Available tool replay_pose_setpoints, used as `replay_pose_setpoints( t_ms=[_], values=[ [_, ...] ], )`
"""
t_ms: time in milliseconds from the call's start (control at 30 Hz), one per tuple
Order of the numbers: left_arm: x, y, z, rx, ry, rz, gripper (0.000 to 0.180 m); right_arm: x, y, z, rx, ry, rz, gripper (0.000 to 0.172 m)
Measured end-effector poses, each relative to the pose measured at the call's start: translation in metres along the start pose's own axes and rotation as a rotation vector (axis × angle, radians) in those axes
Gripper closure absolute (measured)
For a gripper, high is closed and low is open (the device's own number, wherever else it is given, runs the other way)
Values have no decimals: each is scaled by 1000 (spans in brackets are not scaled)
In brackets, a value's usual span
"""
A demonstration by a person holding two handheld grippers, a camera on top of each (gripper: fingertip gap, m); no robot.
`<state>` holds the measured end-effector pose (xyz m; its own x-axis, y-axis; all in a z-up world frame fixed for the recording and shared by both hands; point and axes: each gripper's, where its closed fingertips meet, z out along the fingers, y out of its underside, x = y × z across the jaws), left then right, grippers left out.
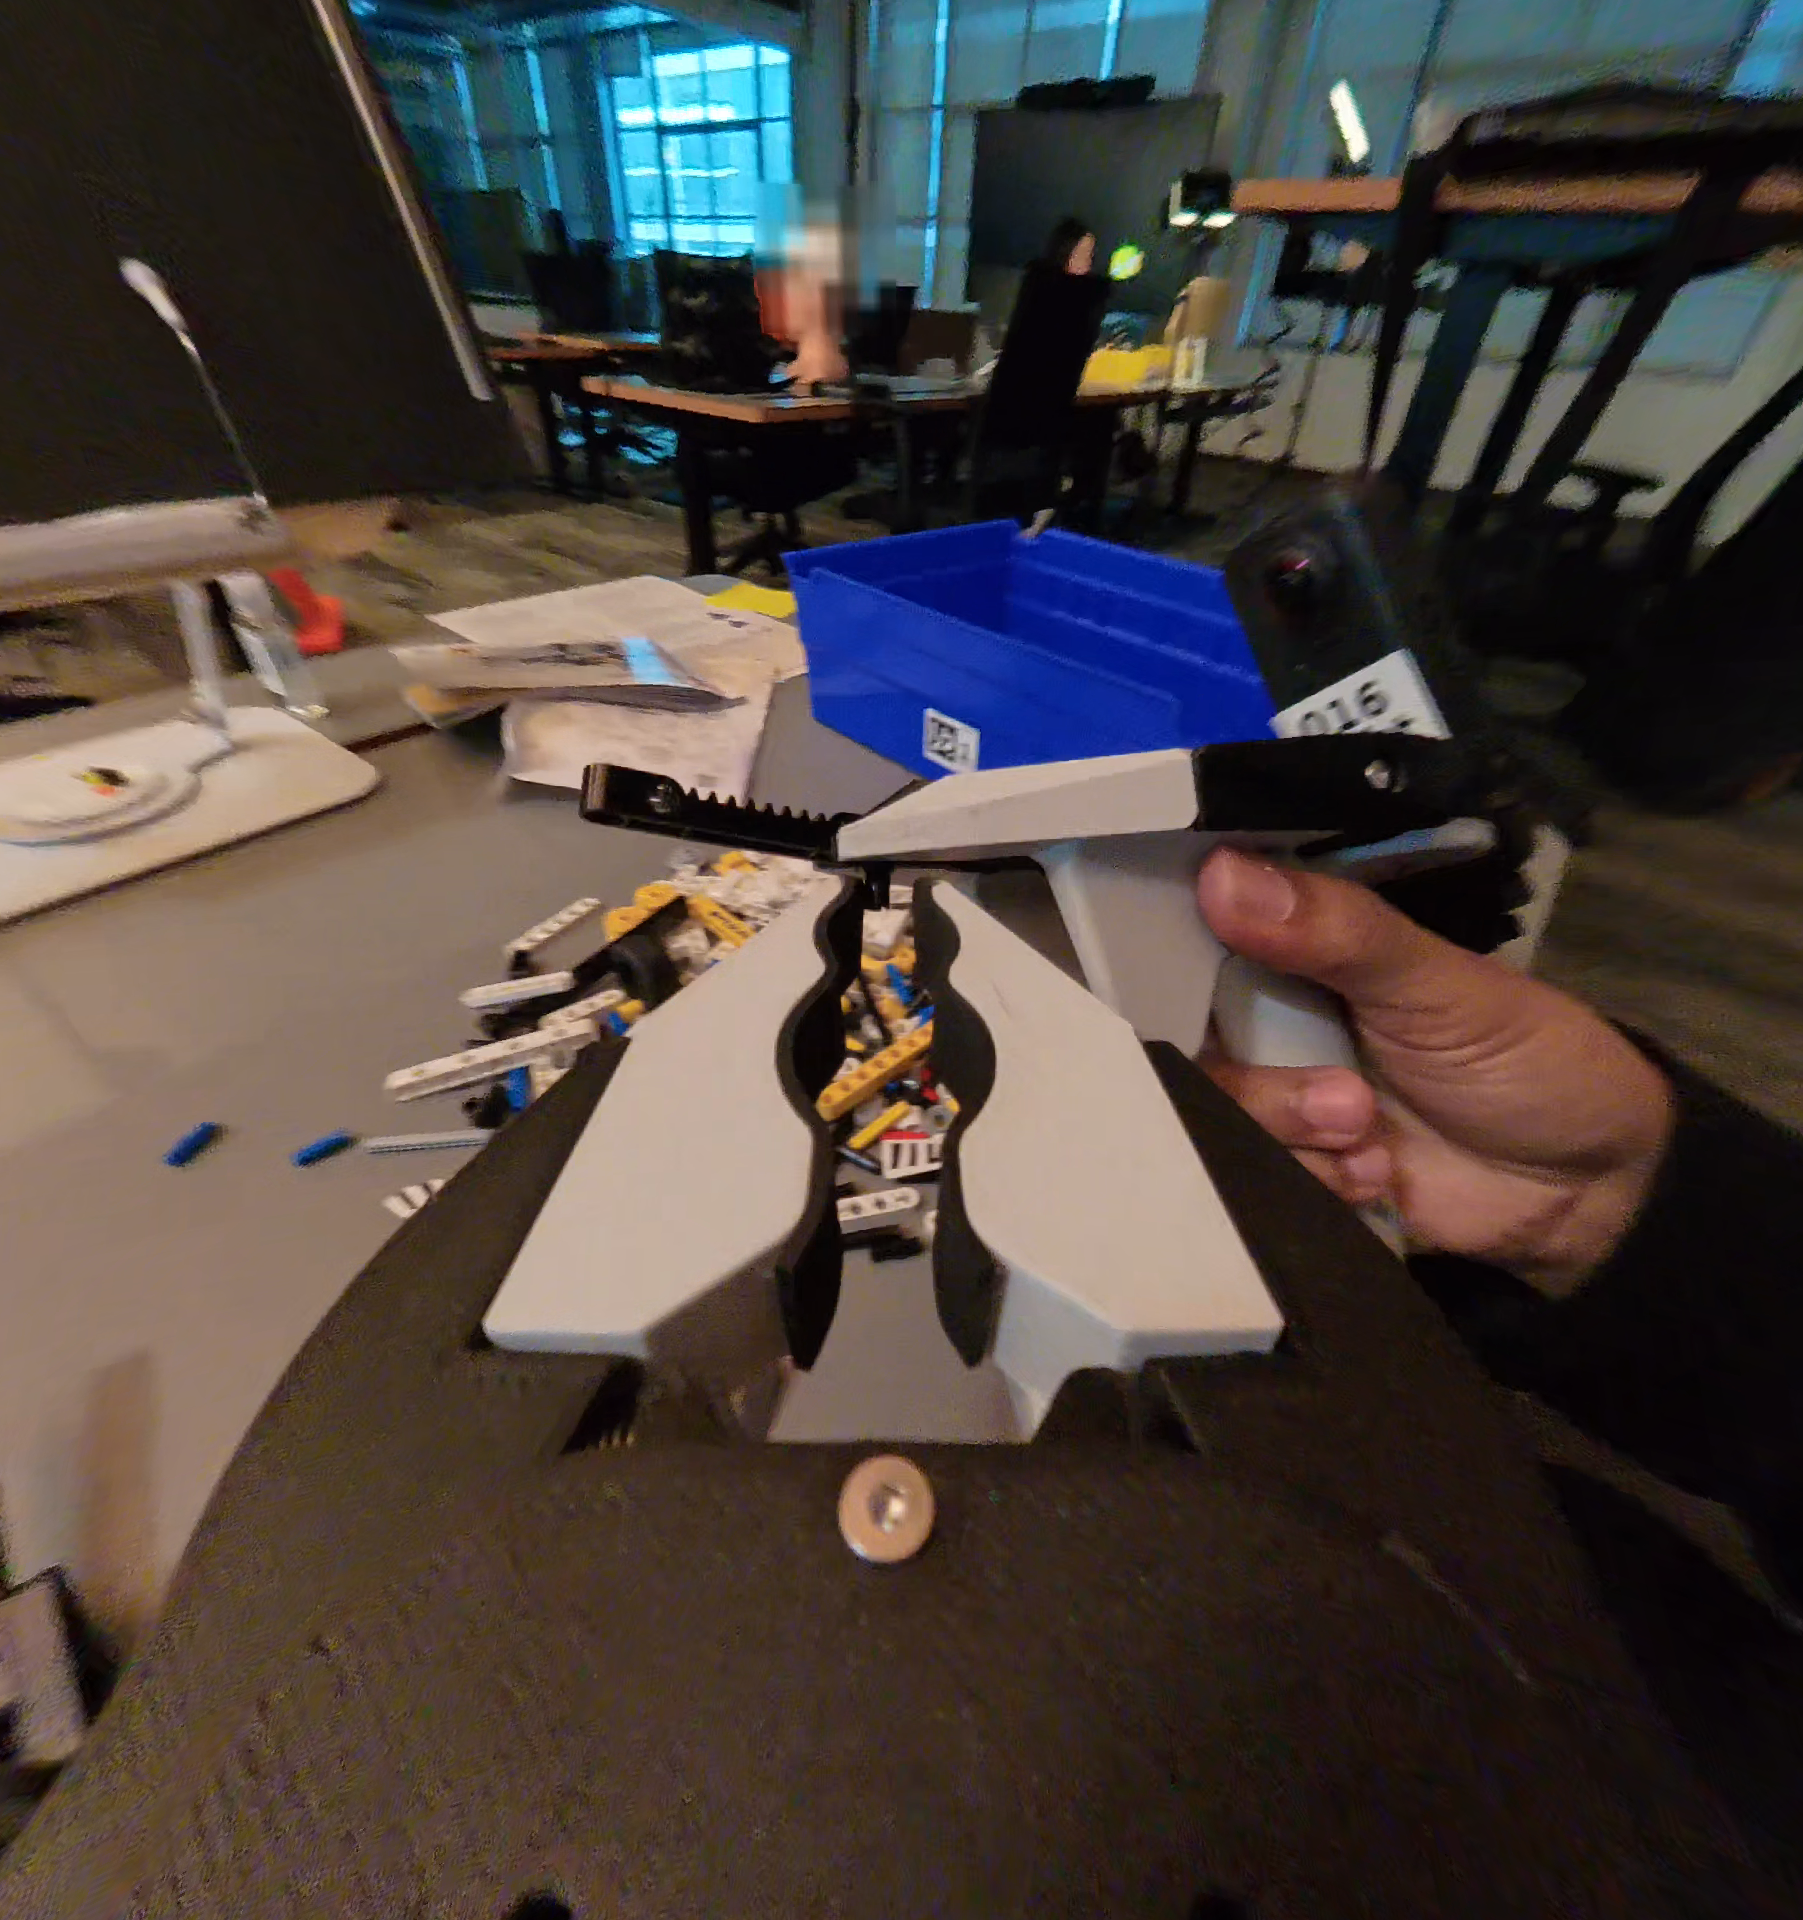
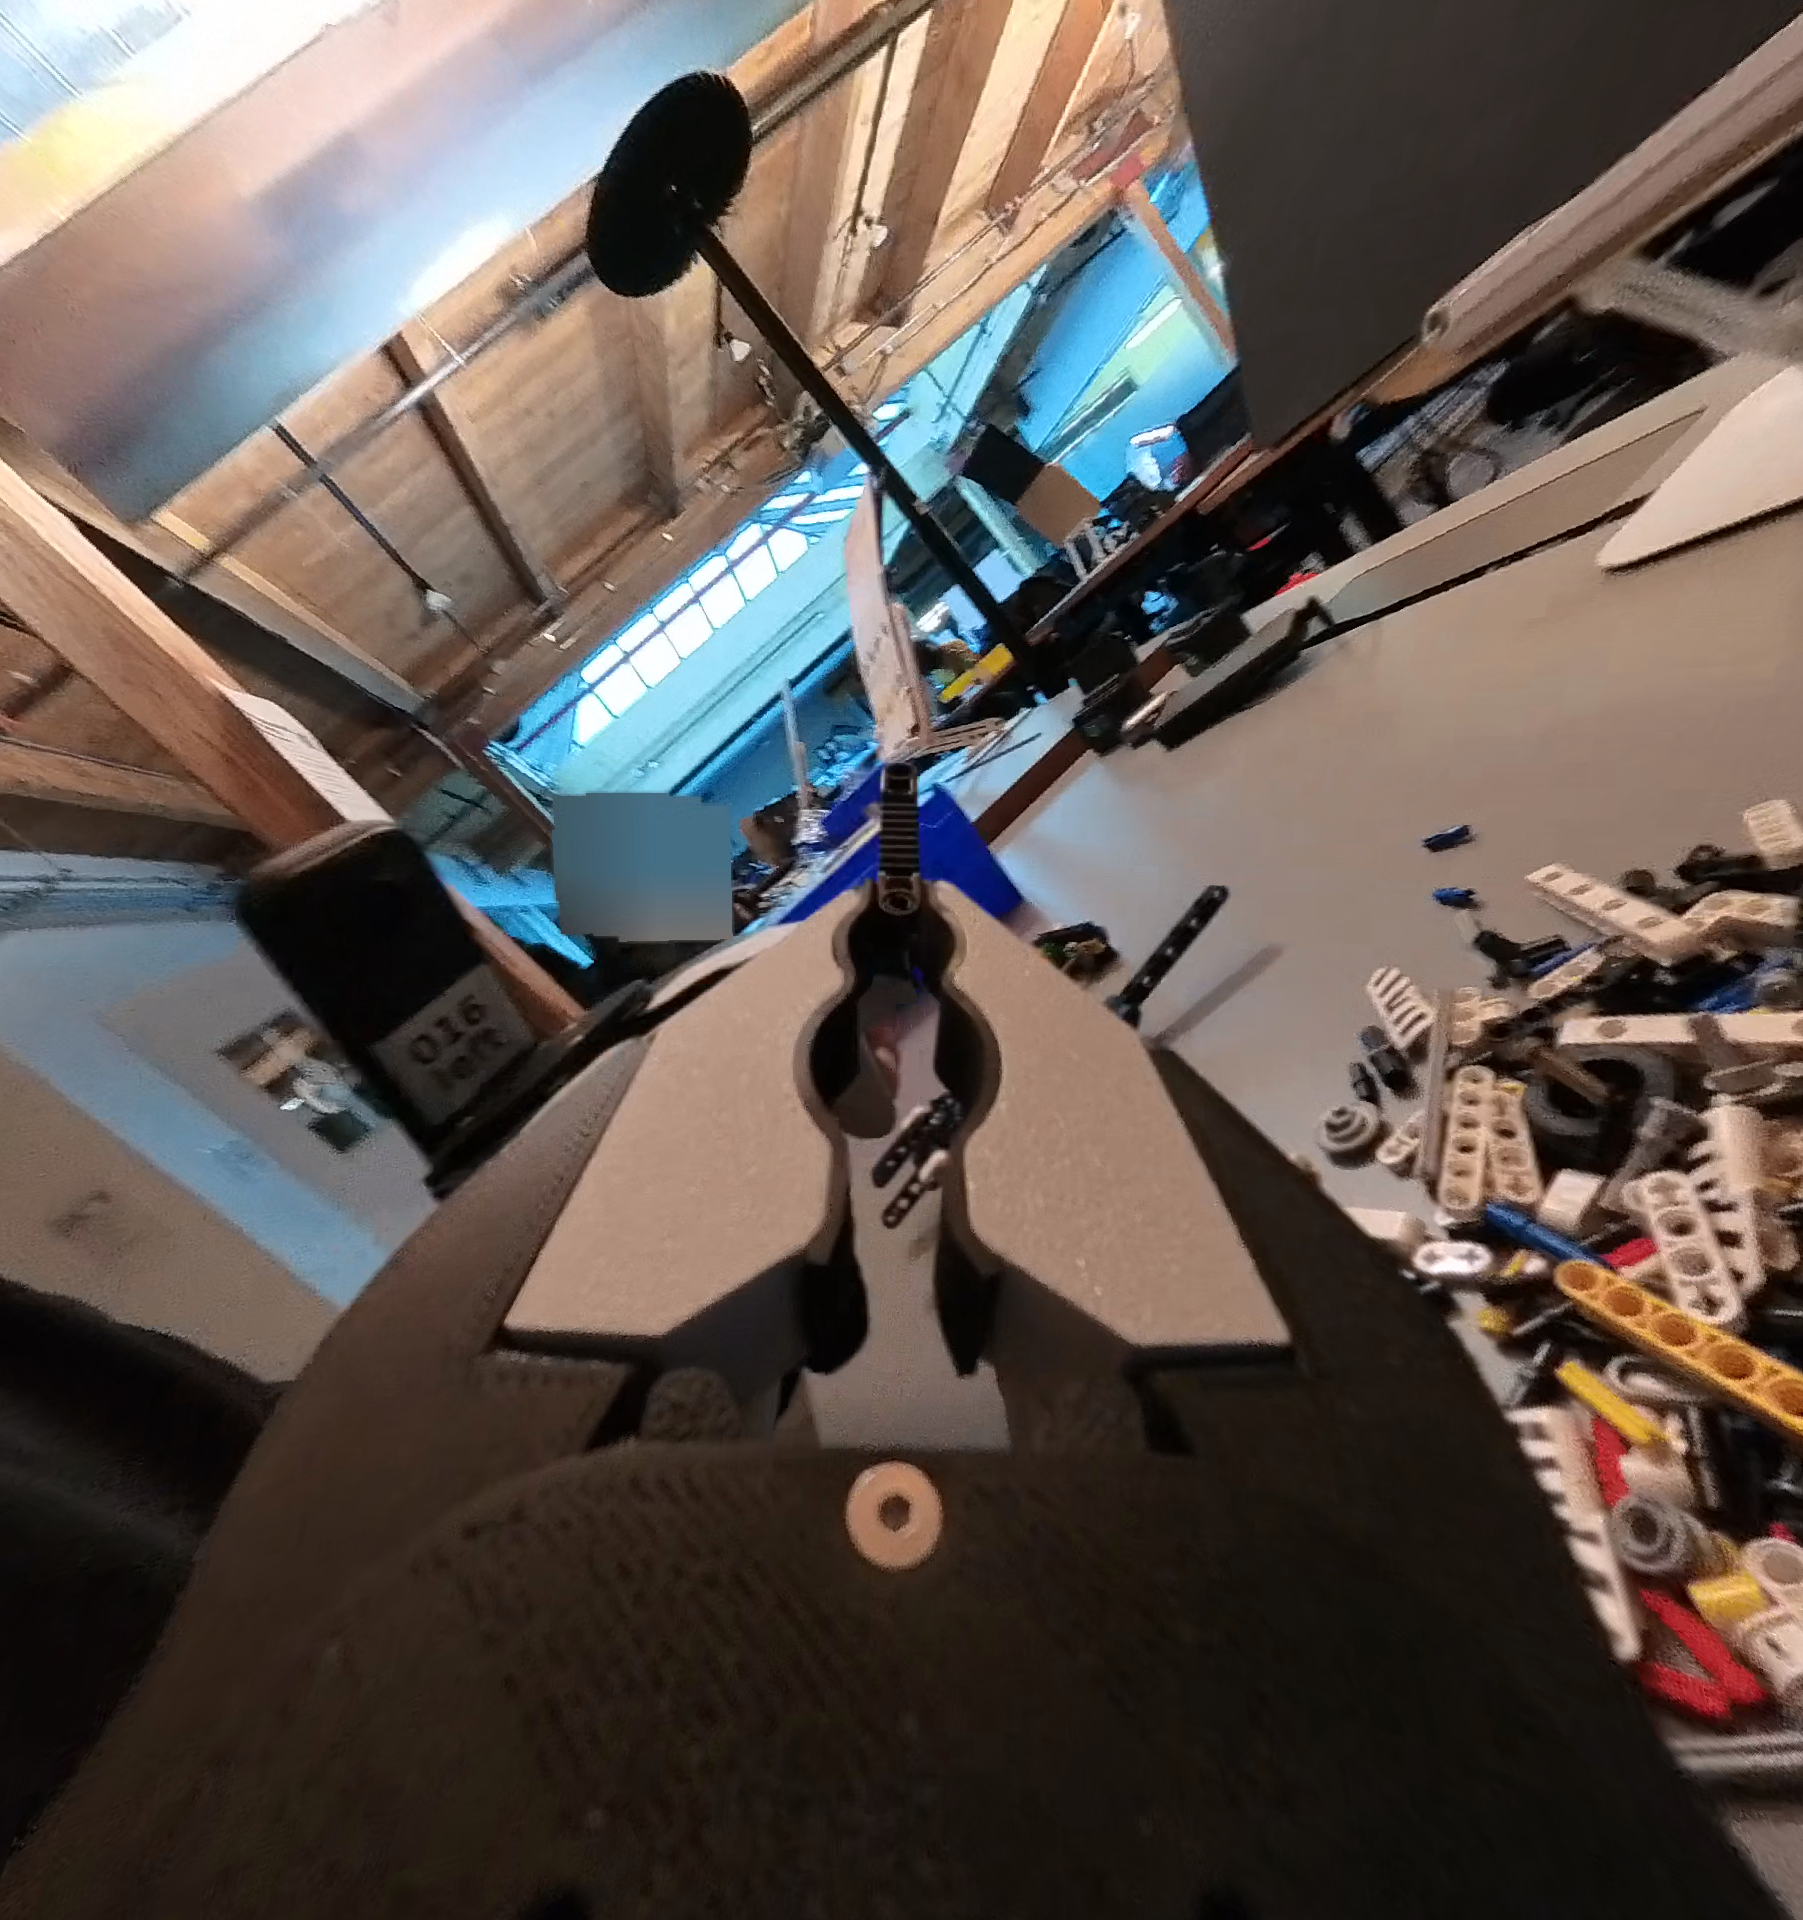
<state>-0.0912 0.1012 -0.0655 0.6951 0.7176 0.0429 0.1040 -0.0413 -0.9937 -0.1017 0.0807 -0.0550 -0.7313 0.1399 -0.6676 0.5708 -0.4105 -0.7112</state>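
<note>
Aloft, right gripper [image 1: 845, 836] fingers clamp black toothed rack [image 1: 705, 805], left gripper [image 1: 869, 899] fingers pinch small black pin [image 1: 869, 891]; gray table [image 1: 201, 997] open leftward

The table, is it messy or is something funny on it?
Yes, messy. A heap of small building pieces, white, yellow and black, lies spilled loose on the grey table, while the blue bin behind shows nothing inside from here. Two blue pins have strayed from the heap, and papers lie in an untidy stack.
</note>
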Motion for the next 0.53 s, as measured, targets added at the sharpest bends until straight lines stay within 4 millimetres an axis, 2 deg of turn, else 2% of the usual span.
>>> replay_pose_setpoints(
  t_ms=[100,267,433,533],
  values=[
    [-5,0,-2,-3,-70,104,179,-2,1,3,-1,49,-90,168],
    [-8,5,-1,-26,-110,178,179,1,5,4,-12,121,-192,168],
    [-6,6,2,-78,-68,106,177,1,-2,1,69,84,-72,168],
    [-6,6,4,-79,-103,162,176,1,-6,-1,124,85,-43,168]
  ],
)
